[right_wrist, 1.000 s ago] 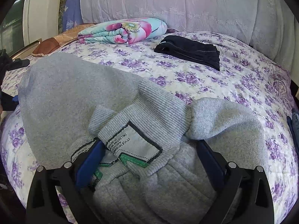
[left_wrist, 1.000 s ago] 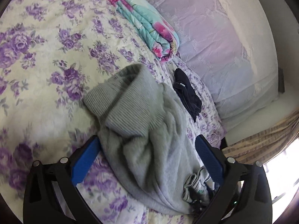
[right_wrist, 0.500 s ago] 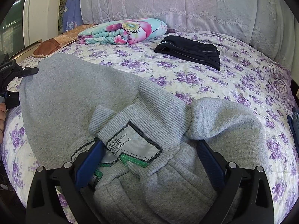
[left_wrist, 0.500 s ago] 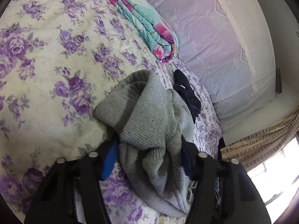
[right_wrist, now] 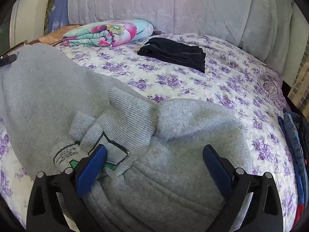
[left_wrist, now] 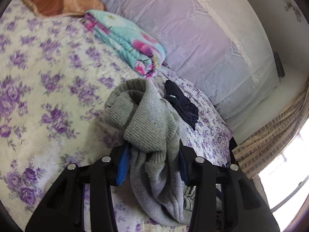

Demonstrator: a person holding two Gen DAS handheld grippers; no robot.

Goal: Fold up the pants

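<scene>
Clamping the ribbed cuff end of the grey pants (left_wrist: pixel 152 127), the left gripper (left_wrist: pixel 152 166) has its blue-padded fingers (left_wrist: pixel 122 166) drawn narrow around a thick bunch of fabric, which rises above the pads and droops below them toward the bed edge. The far pad is mostly buried behind the cloth, so only a dark sliver of it shows. Much of this view is motion-blurred, especially the floral bedspread (left_wrist: pixel 38 89) on the side away from the pants.

In the right wrist view, the right gripper (right_wrist: pixel 154 164) stands wide, its two blue pads well apart with the pants' waistband (right_wrist: pixel 131 119) and a sewn-in label (right_wrist: pixel 114 150) lying between them. One pad overlaps the label's edge; whether either pad actually presses the fabric cannot be told. The label's print is too small and curled to read. The pants (right_wrist: pixel 58 100) spread from the waistband up toward the frame's edge, where they are cut off, and a dark piece of the other gripper's frame peeks over them there.

Beyond the pants, farther up the bedspread (right_wrist: pixel 212 89), lies a folded dark garment (right_wrist: pixel 173 56), apart from the grey fabric. Past it, near the headboard cushion (right_wrist: pixel 173 5), sits a folded floral quilt (right_wrist: pixel 108 32), with a brown pillow (left_wrist: pixel 58 2) just beside it. At the bedspread's edge beside the right gripper, a stack of blue denim-like clothing (right_wrist: pixel 293 135) is partly cut off by the lens rim.
</scene>
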